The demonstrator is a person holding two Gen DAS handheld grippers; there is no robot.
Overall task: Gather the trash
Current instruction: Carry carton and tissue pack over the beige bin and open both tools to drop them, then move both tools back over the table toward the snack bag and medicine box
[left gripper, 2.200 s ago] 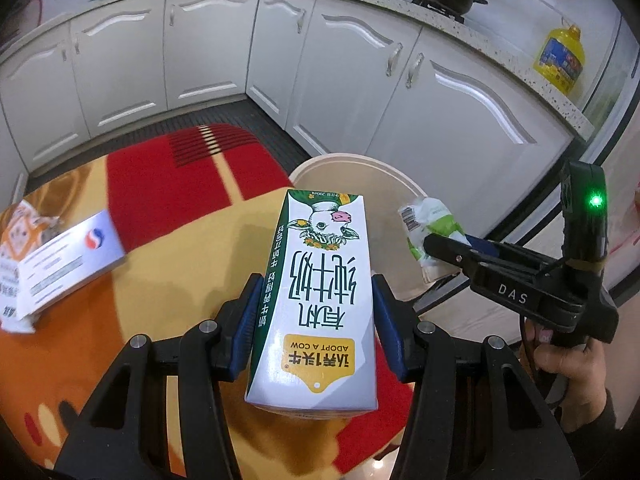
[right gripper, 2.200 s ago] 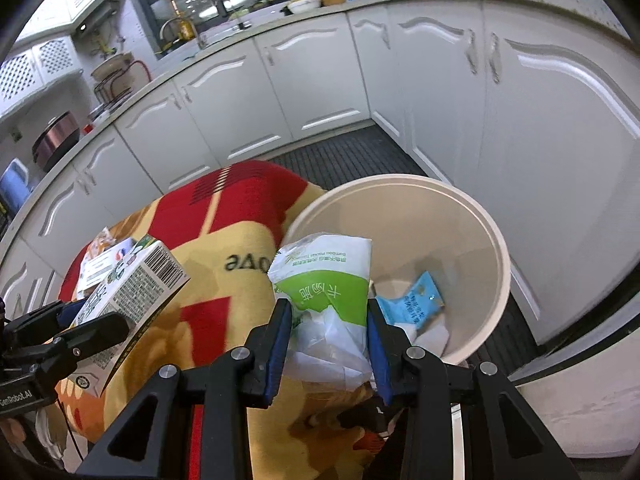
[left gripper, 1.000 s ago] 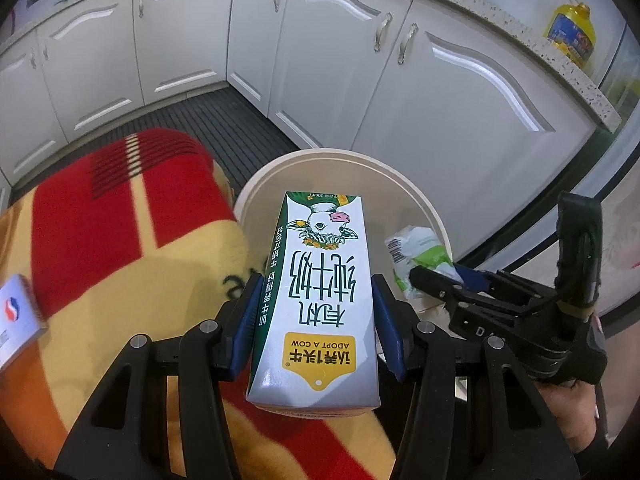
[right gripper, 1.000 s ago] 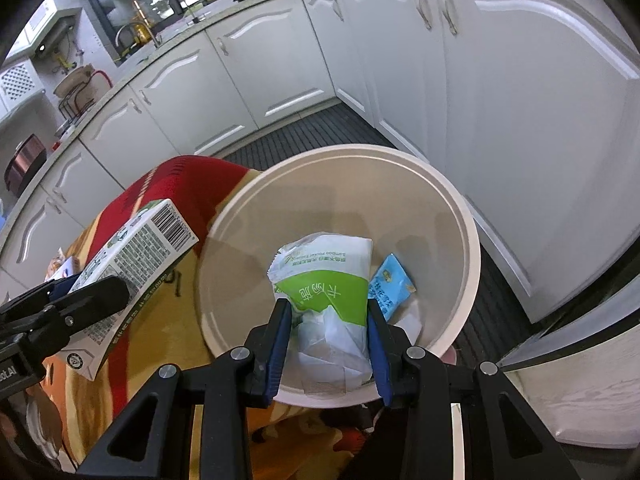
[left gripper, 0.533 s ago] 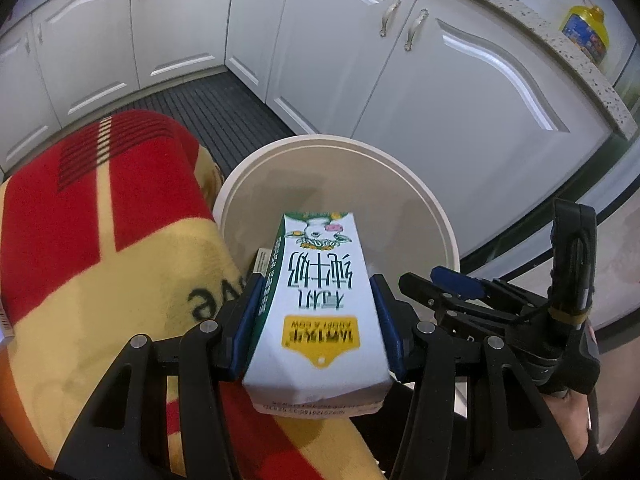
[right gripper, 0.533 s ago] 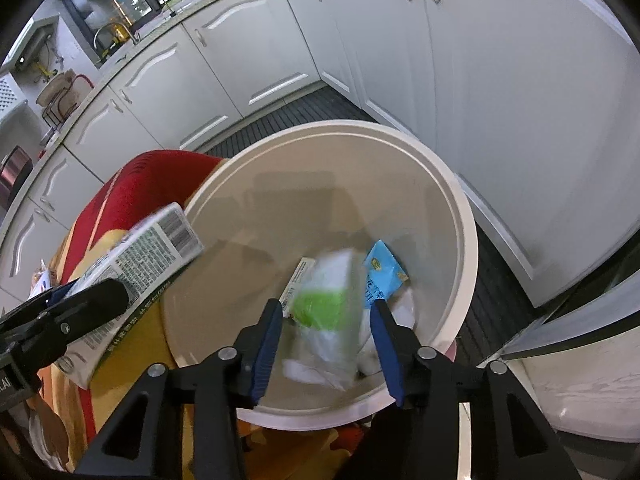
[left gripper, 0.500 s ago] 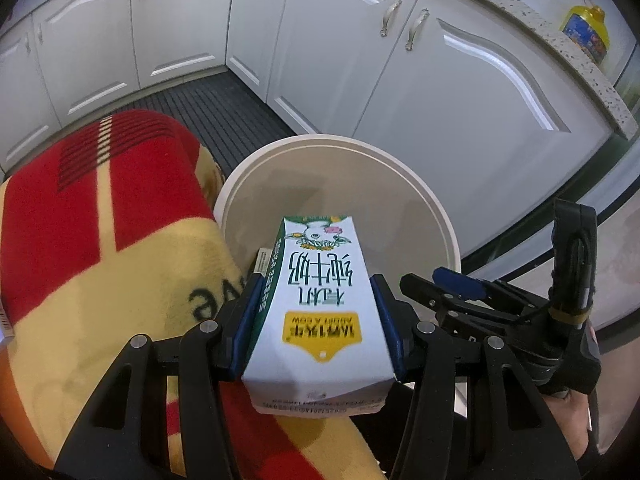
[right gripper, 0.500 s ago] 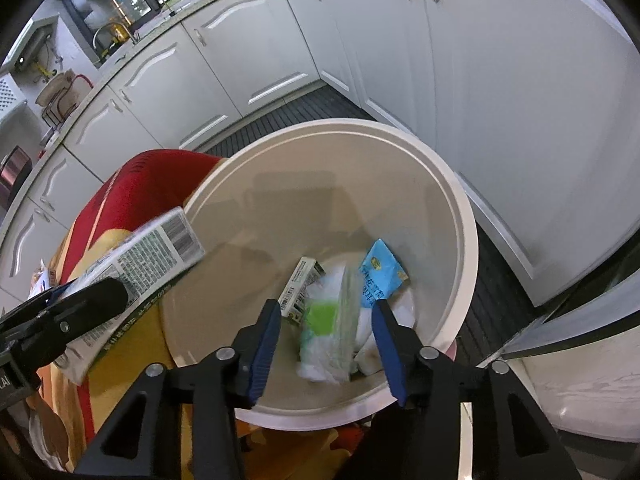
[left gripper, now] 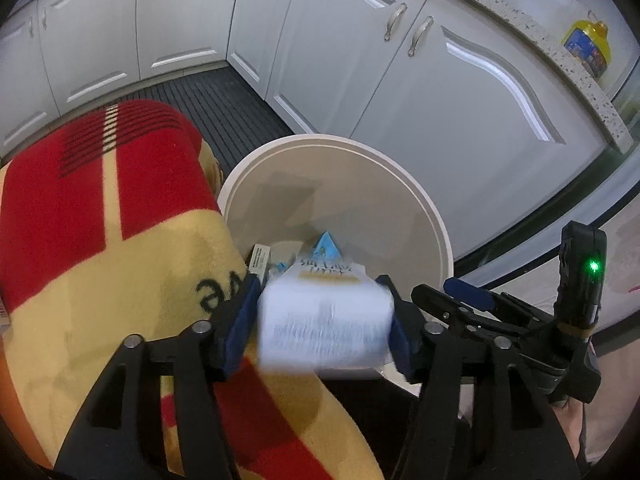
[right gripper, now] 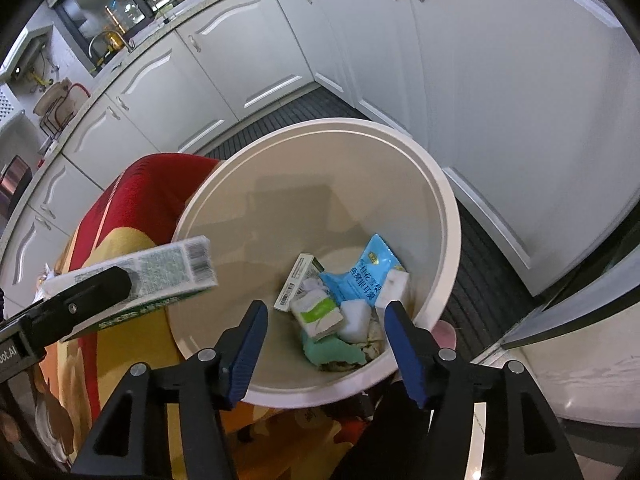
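Observation:
A white and green milk carton (left gripper: 324, 320) sits blurred between the fingers of my left gripper (left gripper: 318, 280), tipping nose-down over the cream trash bin (left gripper: 400, 172). The jaws are opening and the carton is slipping free. From the right wrist the same carton (right gripper: 160, 272) pokes over the bin's left rim (right gripper: 440, 184). My right gripper (right gripper: 326, 312) hangs over the bin with its jaws opening and nothing between them. The green and white bag (right gripper: 318, 314) lies at the bottom, beside a blue packet (right gripper: 372, 272) and a small box (right gripper: 296, 284). In the left wrist view, the right gripper (left gripper: 434, 287) is at the right.
A red and yellow blanket (left gripper: 100, 240) covers the surface left of the bin and touches its rim. White kitchen cabinets (left gripper: 460, 92) stand close behind the bin, with dark ribbed floor between. A yellow oil bottle (left gripper: 588, 46) stands on the counter.
The right gripper opened and the green and white bag fell into the bin. The left gripper's jaws widened and the milk carton tipped forward over the bin.

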